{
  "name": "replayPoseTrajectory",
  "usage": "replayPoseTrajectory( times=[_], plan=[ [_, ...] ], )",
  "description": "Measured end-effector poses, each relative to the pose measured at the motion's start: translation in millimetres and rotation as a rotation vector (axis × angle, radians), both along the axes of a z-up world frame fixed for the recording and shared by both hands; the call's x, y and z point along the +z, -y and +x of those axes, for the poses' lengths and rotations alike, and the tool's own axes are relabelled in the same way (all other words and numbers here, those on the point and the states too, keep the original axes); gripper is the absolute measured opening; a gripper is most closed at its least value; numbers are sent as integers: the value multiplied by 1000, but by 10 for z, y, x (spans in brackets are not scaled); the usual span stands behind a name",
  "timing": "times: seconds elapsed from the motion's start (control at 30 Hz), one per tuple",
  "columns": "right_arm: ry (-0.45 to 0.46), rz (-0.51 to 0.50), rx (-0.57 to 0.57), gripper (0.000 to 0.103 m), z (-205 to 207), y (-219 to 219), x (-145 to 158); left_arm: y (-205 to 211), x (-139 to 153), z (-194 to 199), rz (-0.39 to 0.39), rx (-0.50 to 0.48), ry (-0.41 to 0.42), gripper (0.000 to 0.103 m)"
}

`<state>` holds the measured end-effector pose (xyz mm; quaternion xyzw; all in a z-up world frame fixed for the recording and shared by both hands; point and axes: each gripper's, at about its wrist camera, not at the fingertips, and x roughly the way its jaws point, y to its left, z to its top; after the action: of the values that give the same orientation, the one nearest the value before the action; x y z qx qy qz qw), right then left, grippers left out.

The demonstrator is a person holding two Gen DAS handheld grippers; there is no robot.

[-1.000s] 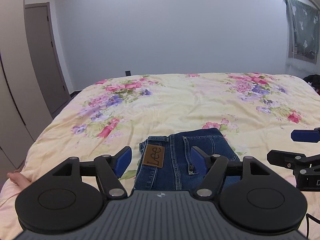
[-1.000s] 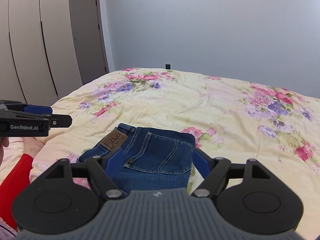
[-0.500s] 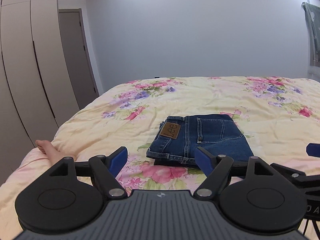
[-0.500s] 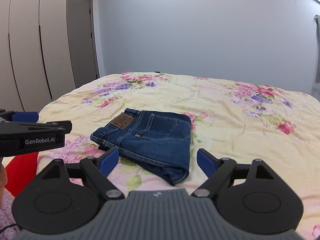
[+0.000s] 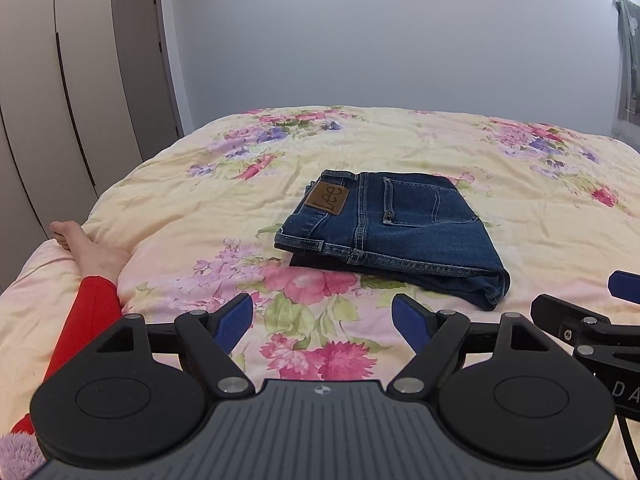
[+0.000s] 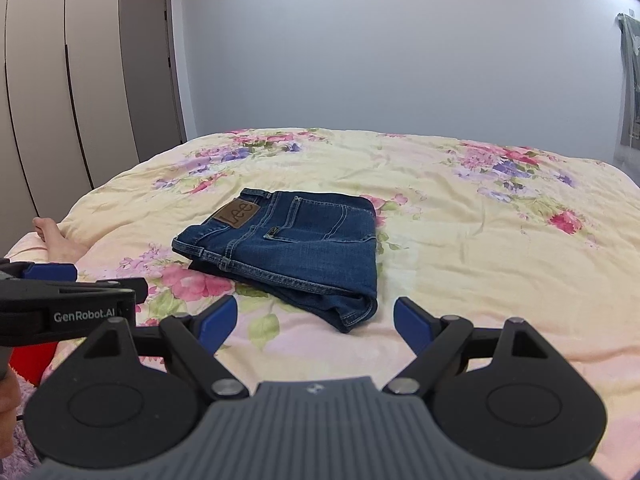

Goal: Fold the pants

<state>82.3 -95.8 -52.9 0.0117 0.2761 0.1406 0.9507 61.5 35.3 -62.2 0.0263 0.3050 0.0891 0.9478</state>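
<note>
The jeans lie folded into a compact blue denim bundle on the bed, on its cream quilt printed with pink and purple flowers. The brown leather Lee patch faces up at the waistband, toward the wardrobe side, and 1 back pocket shows beside it. In the right wrist view the same bundle sits ahead and a little left of centre, its folded edge nearest me.

My left gripper hangs over the quilt short of the jeans, its jaws opening and already spread wide, with only flowered cloth between the blue pads. It touches nothing. My right gripper is likewise released, jaws fully apart, the near corner of the bundle lying just beyond the gap and clear of both pads.

Each gripper shows in the other's view: the right one at the right edge of the left wrist view, the left one at the left edge of the right wrist view.

At the bed's left edge I see a bare foot resting on the quilt and a red trouser leg. Pale wardrobe doors and a grey door stand on the left, and a plain bluish wall rises behind the bed.
</note>
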Motion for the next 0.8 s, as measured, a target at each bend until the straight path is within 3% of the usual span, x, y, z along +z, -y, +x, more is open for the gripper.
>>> replayPoseTrajectory(
  times=[0.8],
  plan=[
    [23, 29, -13, 82, -76, 63, 72, 53, 55, -18, 22, -12, 14, 93]
  ],
)
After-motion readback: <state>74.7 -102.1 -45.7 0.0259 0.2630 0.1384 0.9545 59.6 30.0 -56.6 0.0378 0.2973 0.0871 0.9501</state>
